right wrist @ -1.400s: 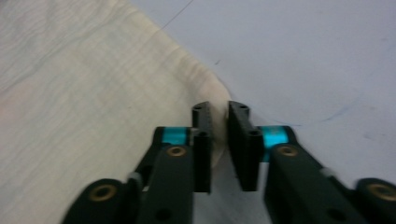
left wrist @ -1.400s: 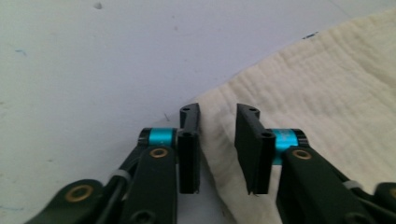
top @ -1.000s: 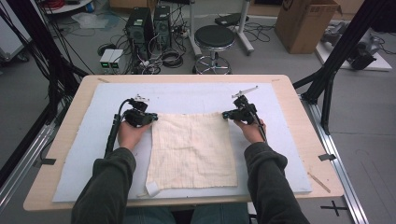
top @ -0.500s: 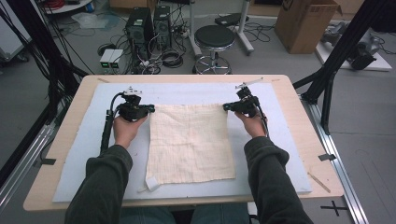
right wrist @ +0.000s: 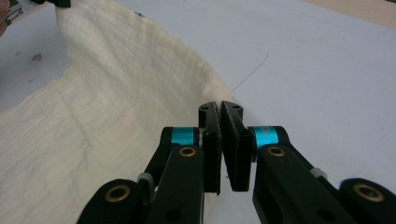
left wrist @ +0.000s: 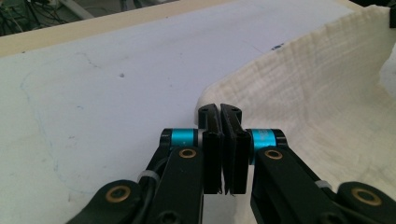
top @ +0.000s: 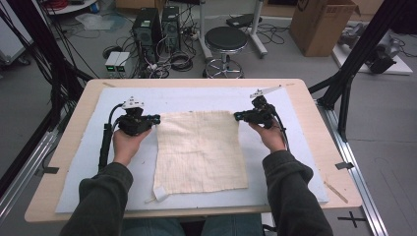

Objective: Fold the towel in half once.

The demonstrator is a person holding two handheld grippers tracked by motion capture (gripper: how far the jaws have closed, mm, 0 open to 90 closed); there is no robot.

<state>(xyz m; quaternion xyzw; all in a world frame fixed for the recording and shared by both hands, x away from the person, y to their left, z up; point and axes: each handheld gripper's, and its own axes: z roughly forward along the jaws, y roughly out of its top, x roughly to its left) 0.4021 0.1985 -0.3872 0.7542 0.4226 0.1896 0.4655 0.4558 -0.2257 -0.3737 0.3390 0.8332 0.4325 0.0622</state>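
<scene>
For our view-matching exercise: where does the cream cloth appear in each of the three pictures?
High view: cream cloth at table centre, far corners at the two grippers.
Left gripper view: cloth fills the right side, corner between the shut jaws.
Right gripper view: cloth fills the left side, corner between the shut jaws.
Shared landmark: the pale blue mat beneath.

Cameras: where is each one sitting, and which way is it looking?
High view: above the person's side, looking forward and down at the table; forearms, hands, both grippers show.
Left gripper view: rides the left gripper, looking along its shut jaws pinching the cloth.
Right gripper view: rides the right gripper, jaws shut on another cloth corner.
All views share the cream cloth.
</scene>
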